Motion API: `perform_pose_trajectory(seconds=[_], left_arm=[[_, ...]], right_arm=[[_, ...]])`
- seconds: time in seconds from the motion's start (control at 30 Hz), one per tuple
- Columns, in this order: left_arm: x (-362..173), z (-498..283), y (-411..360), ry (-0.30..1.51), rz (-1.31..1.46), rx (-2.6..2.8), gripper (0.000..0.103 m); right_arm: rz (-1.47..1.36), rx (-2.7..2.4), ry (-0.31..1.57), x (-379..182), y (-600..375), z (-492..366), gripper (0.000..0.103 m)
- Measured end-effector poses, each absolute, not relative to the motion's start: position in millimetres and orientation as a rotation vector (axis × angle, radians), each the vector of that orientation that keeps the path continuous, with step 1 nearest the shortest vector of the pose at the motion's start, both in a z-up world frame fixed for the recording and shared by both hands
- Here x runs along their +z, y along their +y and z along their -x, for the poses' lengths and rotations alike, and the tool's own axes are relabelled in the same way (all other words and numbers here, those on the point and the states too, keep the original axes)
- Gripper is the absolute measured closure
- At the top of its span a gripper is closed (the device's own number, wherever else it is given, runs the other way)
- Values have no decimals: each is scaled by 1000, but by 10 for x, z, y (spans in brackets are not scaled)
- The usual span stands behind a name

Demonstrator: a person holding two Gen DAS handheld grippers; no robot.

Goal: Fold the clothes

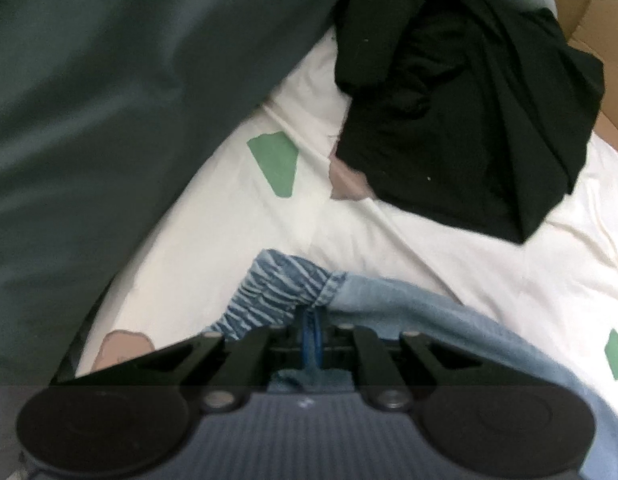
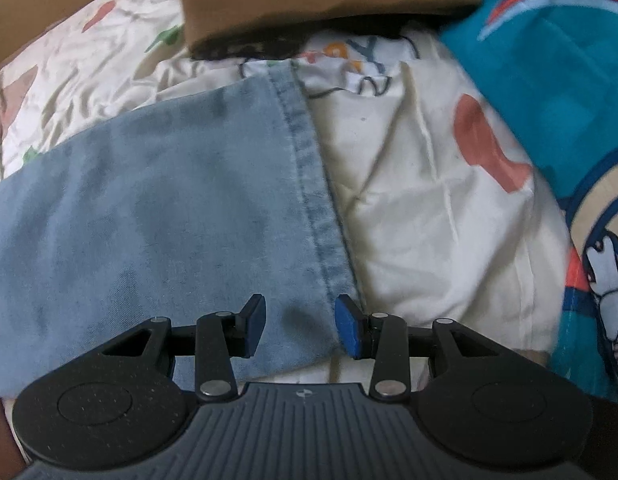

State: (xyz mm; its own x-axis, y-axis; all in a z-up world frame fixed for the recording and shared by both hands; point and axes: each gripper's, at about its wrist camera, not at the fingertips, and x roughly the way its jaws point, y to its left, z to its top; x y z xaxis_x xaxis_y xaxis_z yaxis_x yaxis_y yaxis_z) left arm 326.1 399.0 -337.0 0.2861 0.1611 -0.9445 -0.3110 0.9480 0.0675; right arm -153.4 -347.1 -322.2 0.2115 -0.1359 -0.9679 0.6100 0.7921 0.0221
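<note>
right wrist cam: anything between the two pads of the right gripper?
Yes. In the right wrist view the hemmed end of the light blue jeans lies under the gap of the right gripper; the pads stand apart, not pressing it.

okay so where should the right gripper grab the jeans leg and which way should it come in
Probably the stitched hem of the light blue jeans leg, near the corner by the right gripper. Come straight down, jaws astride the edge: the leg lies flat on the white sheet, and the doubled hem is its firmest part. The open pads already flank that corner.
</note>
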Motion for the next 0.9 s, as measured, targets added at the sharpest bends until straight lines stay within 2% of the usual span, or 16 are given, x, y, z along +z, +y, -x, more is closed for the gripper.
perform_pose_trajectory(seconds=[0.27, 0.3, 0.37, 0.4, 0.83, 0.9], left_arm=[[-3224, -3198, 3981, 1267, 103, 304, 96], [-3187, -3172, 3972, 1268, 96, 308, 93], [-3084, -3085, 3920, 1263, 74, 308, 67], [-3029, -3036, 3890, 1258, 62, 303, 65], [-2418, -2148, 3438, 1275, 52, 251, 63], [-2370, -1974, 3357, 1293, 55, 241, 63]], right_arm=[[-573, -608, 1225, -3305, -3720, 1835, 57], [-598, -607, 1213, -3304, -3736, 1870, 57], [-636, -592, 1184, -3295, -3741, 1925, 57], [-648, -585, 1174, -3297, -3739, 1945, 57], [-851, -541, 1049, -3488, -3840, 2261, 57], [-882, -522, 1015, -3494, -3858, 2303, 80]])
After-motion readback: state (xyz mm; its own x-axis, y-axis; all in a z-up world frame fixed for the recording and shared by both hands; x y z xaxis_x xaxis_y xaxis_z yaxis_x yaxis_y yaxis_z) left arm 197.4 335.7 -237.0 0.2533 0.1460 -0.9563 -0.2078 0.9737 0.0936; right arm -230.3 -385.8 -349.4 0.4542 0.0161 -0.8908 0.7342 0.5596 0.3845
